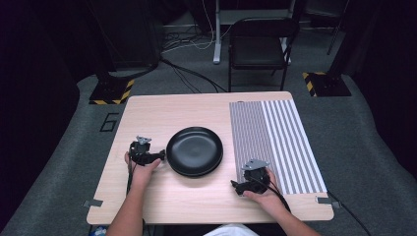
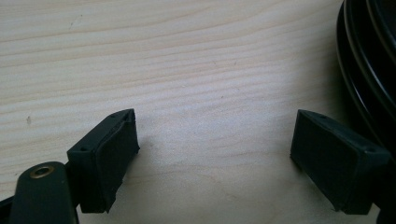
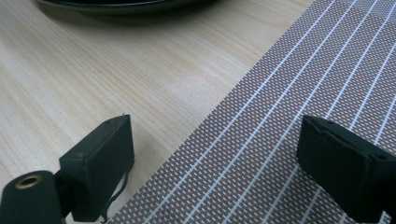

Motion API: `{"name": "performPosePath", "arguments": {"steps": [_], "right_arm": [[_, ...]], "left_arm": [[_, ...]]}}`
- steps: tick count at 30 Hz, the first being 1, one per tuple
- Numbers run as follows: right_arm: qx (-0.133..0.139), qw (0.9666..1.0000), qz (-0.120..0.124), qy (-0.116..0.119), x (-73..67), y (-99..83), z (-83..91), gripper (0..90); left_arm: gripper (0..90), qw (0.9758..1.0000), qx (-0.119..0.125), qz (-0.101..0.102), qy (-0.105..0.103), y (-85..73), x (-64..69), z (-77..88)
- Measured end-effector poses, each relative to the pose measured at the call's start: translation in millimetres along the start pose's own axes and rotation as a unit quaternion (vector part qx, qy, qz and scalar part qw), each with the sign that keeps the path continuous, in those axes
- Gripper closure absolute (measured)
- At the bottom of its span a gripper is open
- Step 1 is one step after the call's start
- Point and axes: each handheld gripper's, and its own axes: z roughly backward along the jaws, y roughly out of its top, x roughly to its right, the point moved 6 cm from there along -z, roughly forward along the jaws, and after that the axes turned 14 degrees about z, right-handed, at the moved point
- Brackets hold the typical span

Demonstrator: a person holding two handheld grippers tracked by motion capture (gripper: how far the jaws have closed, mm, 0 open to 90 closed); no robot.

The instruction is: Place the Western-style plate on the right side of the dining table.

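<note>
A black round plate (image 1: 194, 150) lies in the middle of the light wooden table (image 1: 157, 113). To its right a striped grey-and-white placemat (image 1: 275, 142) covers that side of the table. My left gripper (image 1: 142, 152) rests on the wood just left of the plate, its jaws open and empty (image 2: 215, 154); the plate's rim (image 2: 364, 70) shows at the right edge of the left gripper view. My right gripper (image 1: 253, 179) sits at the placemat's near left corner, open (image 3: 215, 168) over the mat's edge (image 3: 280, 140) with nothing between the jaws. The plate (image 3: 121, 4) lies ahead of it.
A black folding chair (image 1: 259, 46) stands beyond the table's far edge, with cables on the grey floor. Yellow-and-black striped stand bases (image 1: 112, 92) sit at both far corners. Bare wood lies in front of the plate and along the table's left side.
</note>
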Motion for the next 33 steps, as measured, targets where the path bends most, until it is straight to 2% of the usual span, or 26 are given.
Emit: {"name": "performPosePath", "arguments": {"steps": [13, 25, 27, 28, 29, 31, 32, 33], "right_arm": [[-0.001, 1.0, -0.001, -0.003, -0.2, 0.2, -0.2, 9.8], [0.001, 0.9999, -0.007, -0.01, 0.0, 0.5, 0.4, 13.7], [0.004, 0.9999, -0.009, -0.013, 0.5, 0.8, 0.7, 16.7], [0.009, 0.9999, -0.007, -0.012, 1.0, 1.3, 1.1, 21.8], [0.009, 0.9999, -0.007, -0.012, 1.0, 1.3, 1.1, 21.8], [0.013, 0.9998, -0.005, -0.013, 0.6, 2.1, 1.2, 25.7], [0.016, 0.9998, -0.004, -0.012, -1.1, 2.9, 1.5, 29.8], [0.016, 0.9998, -0.004, -0.012, -1.1, 2.9, 1.5, 29.8]], "left_arm": [[14.6, 1.0, 0.0, 0.0, 0.0, 0.0, 0.0, 0.0], [15.7, 1.0, 0.001, 0.003, 0.002, 0.0, -0.7, 0.7], [19.2, 1.0, 0.005, 0.004, 0.004, -0.3, -1.0, 1.9], [25.5, 0.9999, 0.011, 0.009, 0.005, -0.7, -1.3, 3.7], [29.0, 0.9999, 0.011, 0.009, 0.005, -0.7, -1.3, 3.7], [31.6, 0.9998, 0.016, 0.014, 0.006, -0.7, -2.8, 5.0], [36.9, 0.9997, 0.019, 0.014, 0.007, -0.5, -3.8, 5.5], [36.9, 0.9996, 0.019, 0.017, 0.006, -0.6, -4.6, 6.2]]}}
